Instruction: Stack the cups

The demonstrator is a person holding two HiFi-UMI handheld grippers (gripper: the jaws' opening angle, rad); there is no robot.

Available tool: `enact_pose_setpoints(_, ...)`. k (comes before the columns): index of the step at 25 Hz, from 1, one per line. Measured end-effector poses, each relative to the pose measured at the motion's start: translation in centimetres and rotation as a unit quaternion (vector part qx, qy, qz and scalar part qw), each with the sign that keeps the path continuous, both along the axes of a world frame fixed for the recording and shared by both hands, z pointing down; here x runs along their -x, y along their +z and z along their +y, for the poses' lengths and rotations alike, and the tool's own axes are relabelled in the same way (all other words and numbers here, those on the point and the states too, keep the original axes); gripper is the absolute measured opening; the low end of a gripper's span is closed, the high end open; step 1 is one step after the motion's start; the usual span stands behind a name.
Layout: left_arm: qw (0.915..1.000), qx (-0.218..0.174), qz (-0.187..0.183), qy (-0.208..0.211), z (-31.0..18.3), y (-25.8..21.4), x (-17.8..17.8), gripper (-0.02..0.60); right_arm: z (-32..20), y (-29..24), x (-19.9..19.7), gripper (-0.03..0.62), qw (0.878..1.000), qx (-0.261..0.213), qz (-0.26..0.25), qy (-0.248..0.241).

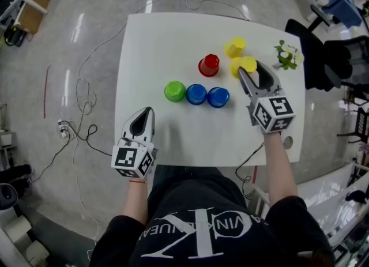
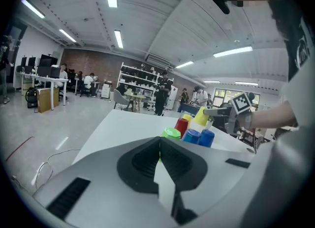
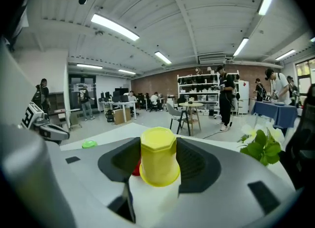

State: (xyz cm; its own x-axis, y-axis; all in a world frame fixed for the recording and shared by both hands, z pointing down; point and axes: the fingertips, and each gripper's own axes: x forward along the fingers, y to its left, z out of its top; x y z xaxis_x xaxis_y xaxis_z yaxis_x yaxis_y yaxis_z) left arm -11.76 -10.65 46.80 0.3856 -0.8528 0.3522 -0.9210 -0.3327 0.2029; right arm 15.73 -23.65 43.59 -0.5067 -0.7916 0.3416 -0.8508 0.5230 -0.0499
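Six upside-down cups stand on the white table (image 1: 173,35): green (image 1: 174,91), two blue (image 1: 196,94) (image 1: 218,97), red (image 1: 209,64), and two yellow. My right gripper (image 1: 249,70) is shut on the nearer yellow cup (image 1: 245,63); in the right gripper view that cup (image 3: 158,160) fills the gap between the pads of the right gripper (image 3: 158,143). The other yellow cup (image 1: 234,46) stands just behind. My left gripper (image 1: 149,113) rests at the table's near left, shut and empty, its jaws meeting at the tip (image 2: 159,141).
A small potted plant (image 1: 285,55) stands at the table's right edge, close to the right gripper. Cables (image 1: 86,127) trail on the floor at left. A black chair (image 1: 323,58) sits beyond the right edge. Bare tabletop lies between the left gripper and the cups.
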Motion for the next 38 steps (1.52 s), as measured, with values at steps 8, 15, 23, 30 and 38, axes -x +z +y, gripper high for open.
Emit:
enact_pose_setpoints(8,0.9997,-0.02,0.016,-0.001,-0.7,-1.0,-0.4,0.005,3.8,-2.9,6.8,0.236,0.996,0.015,-0.013,-0.088)
enact_pose_setpoints(15,0.999,-0.03,0.022,-0.026,-0.3,-1.6,1.1,0.005,5.8,-2.8,12.5,0.236,0.988,0.038,-0.019,-0.146)
enact_pose_setpoints(23,0.9974,-0.031,0.022,-0.061,0.8,-1.6,3.4,0.005,7.1,-2.1,17.2,0.236,0.976,0.044,0.013,-0.211)
enact_pose_setpoints(30,0.9963,-0.026,0.022,-0.079,1.4,-1.4,4.6,0.005,7.1,-0.8,17.9,0.236,0.973,0.047,0.039,-0.221)
enact_pose_setpoints(38,0.9967,-0.026,0.024,-0.073,1.0,-1.5,4.4,0.005,7.3,-0.7,17.7,0.275,0.972,0.058,0.031,-0.225)
